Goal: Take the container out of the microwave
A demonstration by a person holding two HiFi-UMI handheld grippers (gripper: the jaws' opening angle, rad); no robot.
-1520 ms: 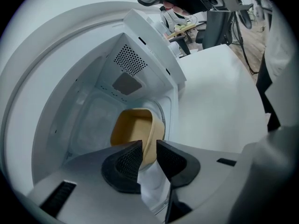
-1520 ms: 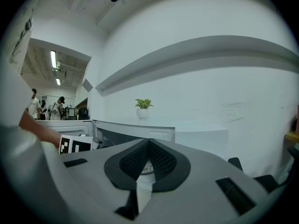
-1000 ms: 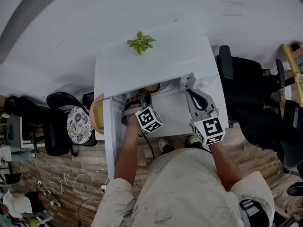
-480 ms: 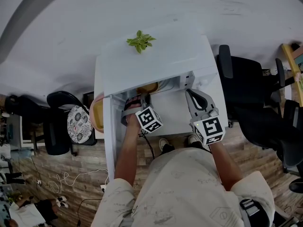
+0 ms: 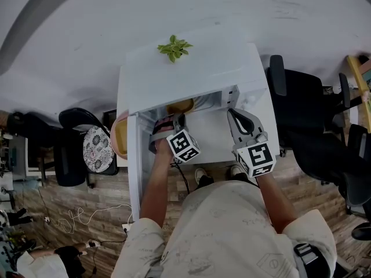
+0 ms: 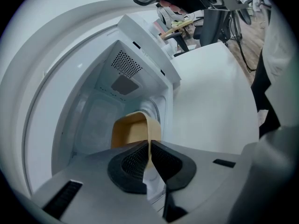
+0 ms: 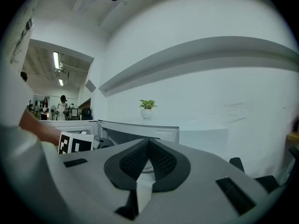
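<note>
Grip is the step in hand: our left tool (image 6: 149,146) has just been closing and now pinches the near wall of the tan container (image 6: 132,130), which sits inside the open microwave (image 6: 125,65). Our right tool (image 7: 148,144) waits clenched on nothing outside. Next, we judge, comes a level draw-out through the opening.

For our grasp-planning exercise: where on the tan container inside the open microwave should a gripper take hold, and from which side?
Grip the container by its thin, upright near wall, at the rim, coming in through the open front of the microwave. The cavity walls shut off every other side. The left gripper has just been closing its jaws on that wall.
</note>
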